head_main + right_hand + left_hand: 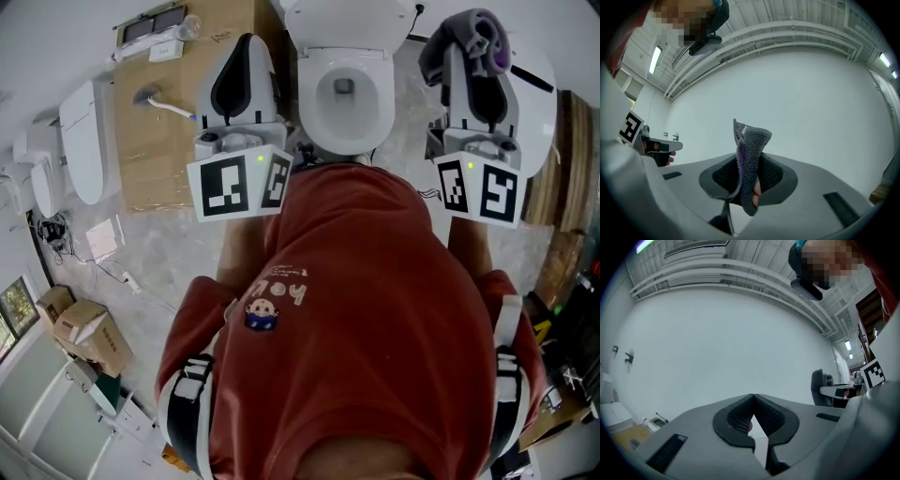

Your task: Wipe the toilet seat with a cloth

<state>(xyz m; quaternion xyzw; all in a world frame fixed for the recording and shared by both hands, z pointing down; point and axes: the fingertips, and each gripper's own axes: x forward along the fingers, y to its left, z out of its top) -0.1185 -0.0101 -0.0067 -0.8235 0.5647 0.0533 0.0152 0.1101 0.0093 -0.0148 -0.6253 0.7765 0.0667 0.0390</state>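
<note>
Head view: toilet seat (342, 94) sits upper centre of frame, white ring around an open bowl, lid or tank (349, 21) at the top edge. Long axis of the seat runs top to bottom of the frame, in line with the person (356, 328) in the red shirt standing at its near end

Right gripper (749, 161): jaws pinched tight on the cloth (752, 140), a grey knit with a purple inner face. Cloth is folded between the pads, a bunch standing above the jaws and a short tail hanging below. In the head view it shows as a dark wad at upper right

Left gripper (753, 398): jaws closed tip to tip, nothing between them

Both gripper views show only a plain white wall (731, 343) and ceiling beams, no toilet, so both tools look to be aimed about level, over the seat rather than at it

Key relation: the seat lies frame-left of the cloth-bearing gripper, between the two grippers, and judged lower than both. The two are about equally near, one on each flank. Only the right one carries the cloth, so the wipe is its job. Next move, as I judge it: tip the right gripper down and bring it in toward frame centre, landing the cloth on the right-hand arc of the ring

Wiping not yet begun; cloth well apart from the seat
</note>
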